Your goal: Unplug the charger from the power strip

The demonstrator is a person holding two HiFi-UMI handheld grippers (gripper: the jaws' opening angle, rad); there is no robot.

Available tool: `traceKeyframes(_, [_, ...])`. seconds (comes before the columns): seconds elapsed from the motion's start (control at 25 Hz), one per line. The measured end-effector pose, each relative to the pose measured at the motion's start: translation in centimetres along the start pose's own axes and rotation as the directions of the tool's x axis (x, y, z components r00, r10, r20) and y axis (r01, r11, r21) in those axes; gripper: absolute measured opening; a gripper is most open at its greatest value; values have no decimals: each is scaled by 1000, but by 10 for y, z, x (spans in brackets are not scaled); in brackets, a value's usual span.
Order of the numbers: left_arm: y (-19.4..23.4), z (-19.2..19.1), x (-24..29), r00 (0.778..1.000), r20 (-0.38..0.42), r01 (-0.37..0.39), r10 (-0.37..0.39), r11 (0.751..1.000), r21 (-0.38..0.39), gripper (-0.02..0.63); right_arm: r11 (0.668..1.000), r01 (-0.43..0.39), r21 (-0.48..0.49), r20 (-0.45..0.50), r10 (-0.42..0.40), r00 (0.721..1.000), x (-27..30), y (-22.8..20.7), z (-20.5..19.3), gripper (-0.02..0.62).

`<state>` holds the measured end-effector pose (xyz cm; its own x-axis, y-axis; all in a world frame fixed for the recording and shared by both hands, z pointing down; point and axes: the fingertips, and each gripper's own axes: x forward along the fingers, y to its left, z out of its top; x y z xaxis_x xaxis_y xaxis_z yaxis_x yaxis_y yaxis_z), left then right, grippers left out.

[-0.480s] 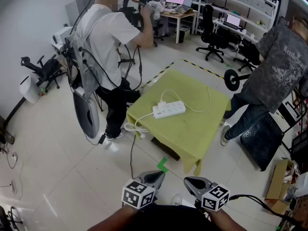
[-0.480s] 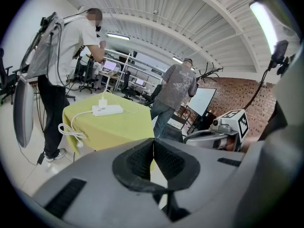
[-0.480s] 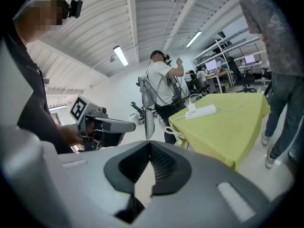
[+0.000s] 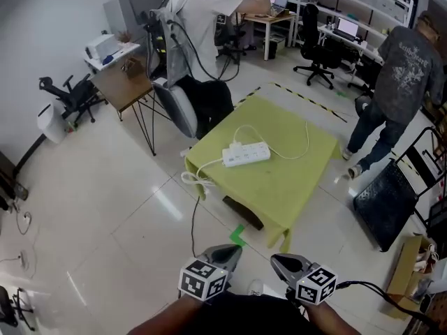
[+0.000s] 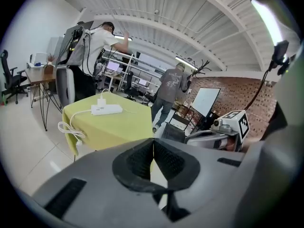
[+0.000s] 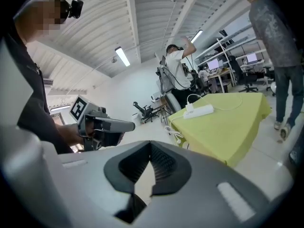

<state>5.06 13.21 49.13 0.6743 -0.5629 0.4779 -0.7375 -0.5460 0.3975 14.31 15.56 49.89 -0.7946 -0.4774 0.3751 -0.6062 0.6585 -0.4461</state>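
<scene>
A tiled office floor (image 4: pixel 105 208) is seen, with a person in white (image 4: pixel 202 12) at far left. Near, the left gripper (image 4: pixel 232 251) is held with jaws together and nothing between them. On the yellow table (image 4: pixel 279 187) in the middle, well apart from both grippers, the charger (image 4: pixel 235 148) is plugged into the power strip (image 4: pixel 250 153) at its left end. The right gripper (image 4: pixel 278 261), just beside the left one, is likewise closed and empty

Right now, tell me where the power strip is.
In the head view the white power strip lies on the yellow-green table, toward the table's left edge. The charger is plugged in near the strip's left end.
</scene>
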Motion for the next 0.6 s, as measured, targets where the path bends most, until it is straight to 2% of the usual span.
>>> traceKeyframes(0.36, [-18,-7,11,997,19,-78,79,996,-42,8,997,-71,-13,-14,71,997,-9,-23,0,3])
traceKeyframes(0.6, [15,-10,-1,989,8,-148,150,983,-105,8,992,-122,-38,-46,120,992,17,-22,12,3])
